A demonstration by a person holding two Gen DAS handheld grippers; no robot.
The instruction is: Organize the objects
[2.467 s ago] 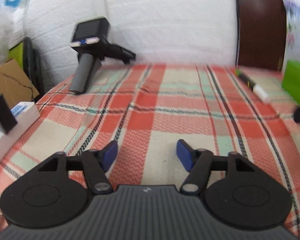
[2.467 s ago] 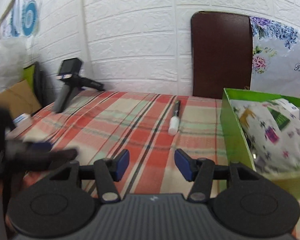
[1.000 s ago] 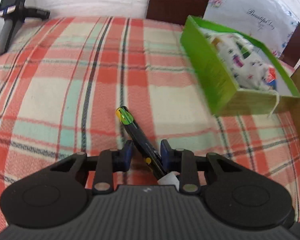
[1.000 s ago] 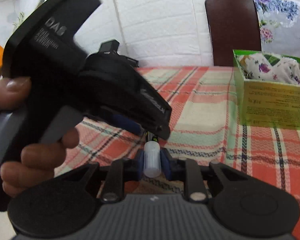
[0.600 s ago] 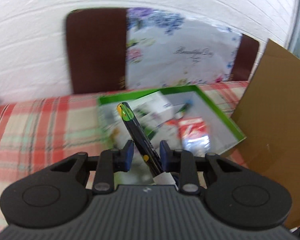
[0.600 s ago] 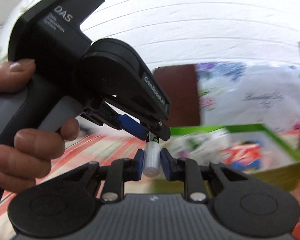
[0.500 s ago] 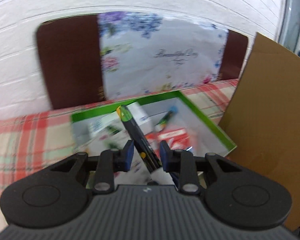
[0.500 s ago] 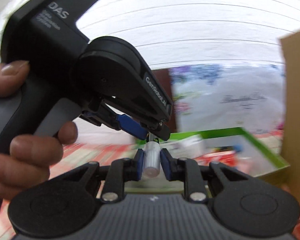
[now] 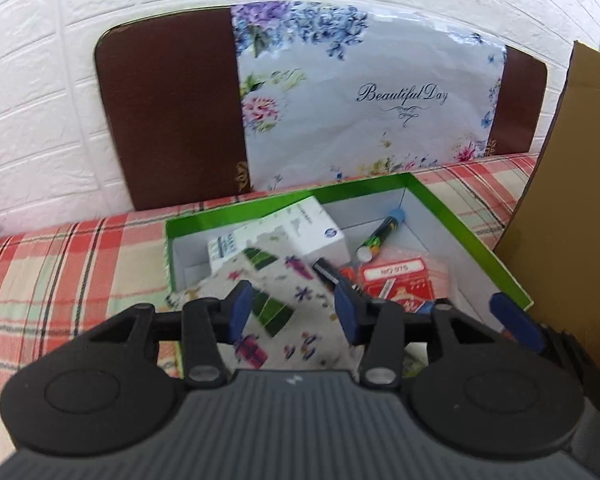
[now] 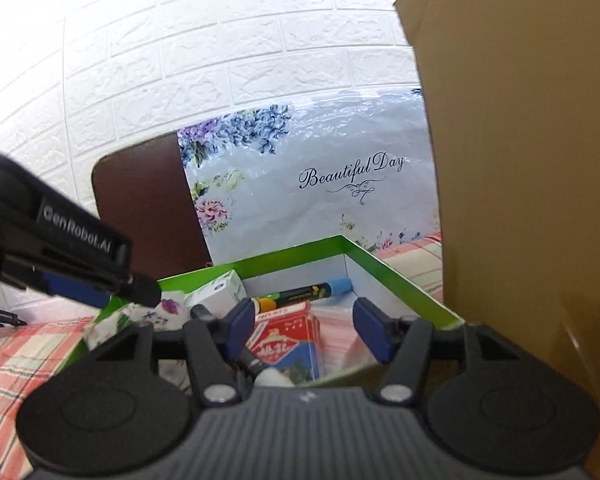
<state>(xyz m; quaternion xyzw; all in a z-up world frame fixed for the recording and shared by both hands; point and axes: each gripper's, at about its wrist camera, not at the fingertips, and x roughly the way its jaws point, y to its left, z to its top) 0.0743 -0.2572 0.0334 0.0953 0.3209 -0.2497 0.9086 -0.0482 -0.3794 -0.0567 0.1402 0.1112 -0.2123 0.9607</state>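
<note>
Readable stuff is pretty thin here. Biggest one is the flowery plastic sheet (image 9: 360, 120) standing right behind the green box (image 9: 460, 220): it says "Beautiful Day" in dark cursive with a little flourish underneath, and it reads the same from the right wrist camera. Inside the green box, the red card pack (image 9: 396, 284) has a white label that looks like "NO.975", bit blurry though. Over the box's left edge in the right wrist view, the left gripper (image 10: 96, 264) has "GenRobot.AI" printed in grey on its black body.
</note>
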